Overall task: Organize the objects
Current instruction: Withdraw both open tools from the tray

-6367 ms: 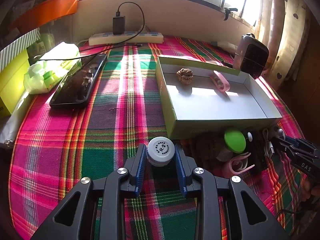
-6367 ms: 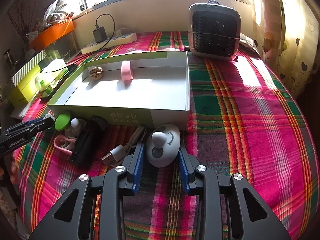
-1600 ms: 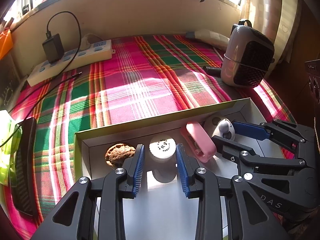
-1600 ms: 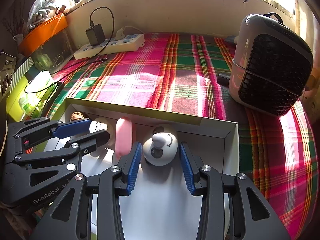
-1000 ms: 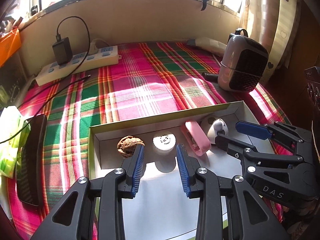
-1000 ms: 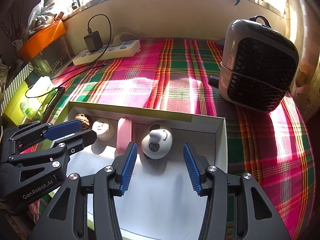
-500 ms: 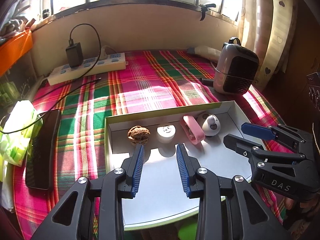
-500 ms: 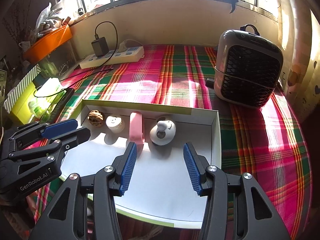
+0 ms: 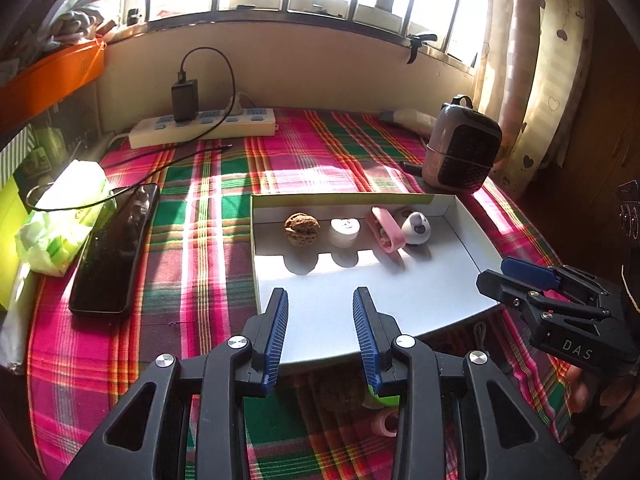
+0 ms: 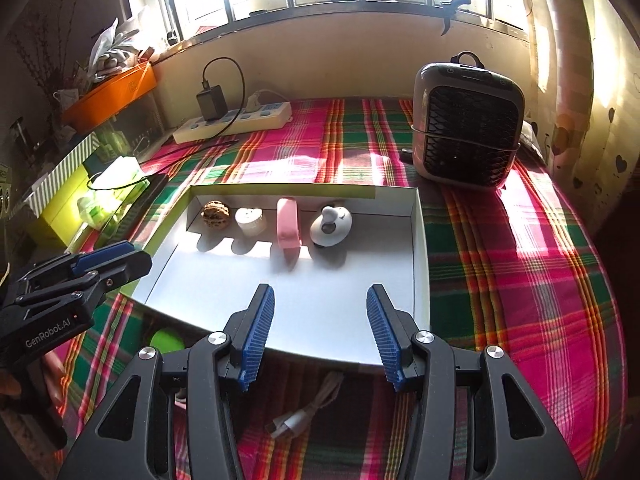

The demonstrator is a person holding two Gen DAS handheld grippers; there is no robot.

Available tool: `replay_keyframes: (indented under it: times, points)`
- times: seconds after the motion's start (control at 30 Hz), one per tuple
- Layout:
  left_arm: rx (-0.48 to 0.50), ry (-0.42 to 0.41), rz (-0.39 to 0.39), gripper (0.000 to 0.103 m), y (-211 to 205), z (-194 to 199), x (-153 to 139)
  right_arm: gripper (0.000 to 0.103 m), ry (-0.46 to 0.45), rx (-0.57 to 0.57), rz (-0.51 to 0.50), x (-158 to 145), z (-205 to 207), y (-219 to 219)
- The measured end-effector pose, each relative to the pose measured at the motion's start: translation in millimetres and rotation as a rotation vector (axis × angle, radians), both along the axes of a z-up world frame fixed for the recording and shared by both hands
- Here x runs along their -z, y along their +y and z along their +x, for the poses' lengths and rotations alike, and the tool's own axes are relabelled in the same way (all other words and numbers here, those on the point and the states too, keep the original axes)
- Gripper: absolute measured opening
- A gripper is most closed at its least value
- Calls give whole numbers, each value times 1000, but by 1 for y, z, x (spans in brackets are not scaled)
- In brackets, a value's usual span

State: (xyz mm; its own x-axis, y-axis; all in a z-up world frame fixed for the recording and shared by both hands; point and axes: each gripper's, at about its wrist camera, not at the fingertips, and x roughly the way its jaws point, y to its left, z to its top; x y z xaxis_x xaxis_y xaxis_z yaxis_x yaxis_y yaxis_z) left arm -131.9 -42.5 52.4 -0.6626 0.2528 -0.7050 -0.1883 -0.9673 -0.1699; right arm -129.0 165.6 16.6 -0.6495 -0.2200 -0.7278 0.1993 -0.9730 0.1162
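Note:
A shallow white box [image 9: 360, 312] [image 10: 420, 248] lies on the plaid cloth. Along its far wall stand a walnut [image 9: 302, 227] [image 10: 215, 212], a white capped bottle [image 9: 344, 230] [image 10: 251, 219], a pink clip [image 9: 386, 228] [image 10: 288, 226] and a white egg-shaped gadget [image 9: 416, 227] [image 10: 331, 224]. My left gripper [image 9: 320, 300] [image 10: 120, 256] hangs open and empty over the box's near left part. My right gripper [image 10: 320, 296] [image 9: 496, 272] is open and empty over the near right part.
A black phone [image 9: 116, 248], tissue pack [image 9: 60, 216], power strip [image 9: 204, 126] [image 10: 236, 120] and small heater [image 9: 462, 152] [image 10: 468, 124] ring the box. In front of it lie a green lid [image 10: 166, 340] [image 9: 382, 400], a pink ring [image 9: 384, 426] and a white cable [image 10: 308, 412].
Both grippers have drawn back from the row of objects and risen a little; the box and its contents now sit farther away. Nothing in the box moved.

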Motion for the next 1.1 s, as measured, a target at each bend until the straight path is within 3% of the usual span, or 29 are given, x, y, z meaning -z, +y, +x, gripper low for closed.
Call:
replay_keyframes:
  times: [0.2,0.3,0.47,0.8,1.1]
  points:
    - [15,7,3,32,-8,34,8,50,9,18,5,2,27,5]
    - [61,17,35,32,-8,48,10,50,2,24,19,7,37,4]
    - [135,-2,23,32,4,60,20,50,-38,40,23,21,44,3]
    - [218,-26,59,32,18,59,34,50,-107,47,8,39,36,-4]
    - [276,-30,71,34,29,57,36,50,-105,42,86,43,33,-12]
